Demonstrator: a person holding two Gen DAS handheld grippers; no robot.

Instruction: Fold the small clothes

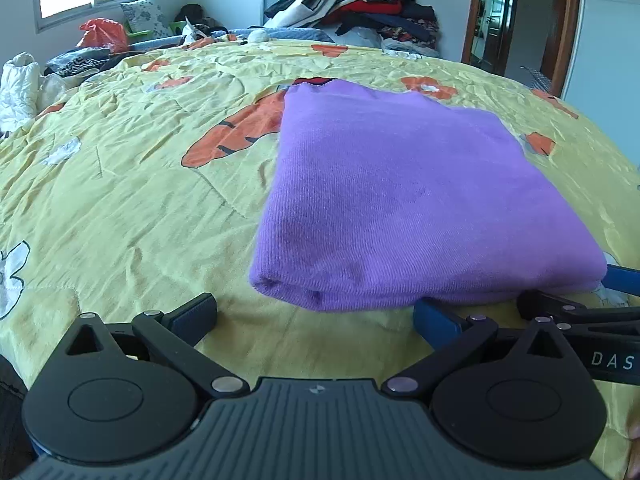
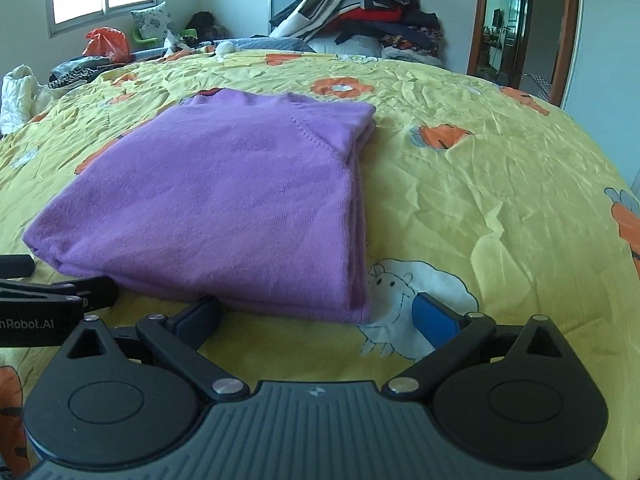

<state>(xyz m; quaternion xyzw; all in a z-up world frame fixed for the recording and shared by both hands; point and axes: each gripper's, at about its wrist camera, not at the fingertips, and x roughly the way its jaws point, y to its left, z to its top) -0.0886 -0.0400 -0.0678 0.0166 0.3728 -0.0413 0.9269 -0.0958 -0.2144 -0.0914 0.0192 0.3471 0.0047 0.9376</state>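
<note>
A purple knit garment (image 1: 396,196) lies folded into a thick rectangle on the yellow bedspread (image 1: 132,200); it also shows in the right wrist view (image 2: 224,204). My left gripper (image 1: 316,316) is open and empty, just in front of the garment's near left edge. My right gripper (image 2: 320,312) is open and empty at the garment's near right corner; its left finger (image 2: 200,314) touches or sits just at the fold edge. Each gripper shows at the side of the other's view: the right one (image 1: 576,304) and the left one (image 2: 60,284).
A tall pile of clothes (image 1: 360,4) sits at the far side of the bed. Bags and loose items (image 1: 102,34) lie at the far left under a window. A doorway (image 1: 516,20) stands at the far right.
</note>
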